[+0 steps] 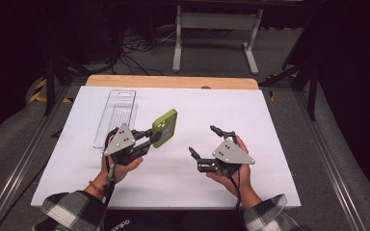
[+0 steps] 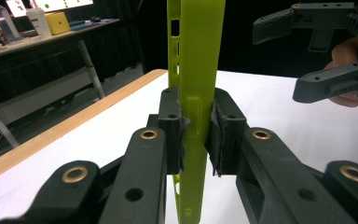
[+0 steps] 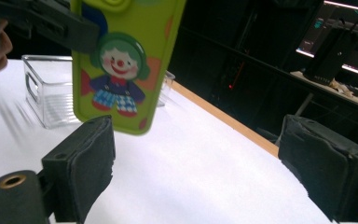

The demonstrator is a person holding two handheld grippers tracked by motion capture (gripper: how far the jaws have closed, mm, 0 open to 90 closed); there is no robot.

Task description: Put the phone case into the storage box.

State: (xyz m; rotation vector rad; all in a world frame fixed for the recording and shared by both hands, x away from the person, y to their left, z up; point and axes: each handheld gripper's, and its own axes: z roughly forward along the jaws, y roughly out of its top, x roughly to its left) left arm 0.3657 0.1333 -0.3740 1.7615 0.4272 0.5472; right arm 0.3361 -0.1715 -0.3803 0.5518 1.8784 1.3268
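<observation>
Left gripper [image 1: 150,137] clamped tight on a lime-green phone case [image 1: 165,127], lifted clear of the white table [image 1: 250,115] and tilted, top end leaning away toward the far side. Seen along the left gripper's own jaws: case [image 2: 200,70] edge-on and upright, pinched flat between the two black pads [image 2: 172,126], side cutouts running up its narrow edge. Right gripper [image 1: 204,142] spread wide, nothing between its jaws, hovering just right of the case above the middle of the table, held in a hand [image 1: 236,168] coming in from the bottom edge. From the right gripper view: printed back of the case [image 3: 126,65] hanging close in front, a cartoon clown [image 3: 119,74] with green hair and a red nose on it, lower end of the case just above the left-hand pad [image 3: 86,168], not touching, other pad well off to the right. Clear plastic tray [image 1: 116,115] lying lengthwise on the table's left half, behind and just left of the raised case, standing apart from it. Plaid sleeves [image 1: 72,211] at the near edge. Wooden table edge [image 1: 173,82] showing beyond the white sheet, a white metal frame [image 1: 217,29] on the floor farther back.
</observation>
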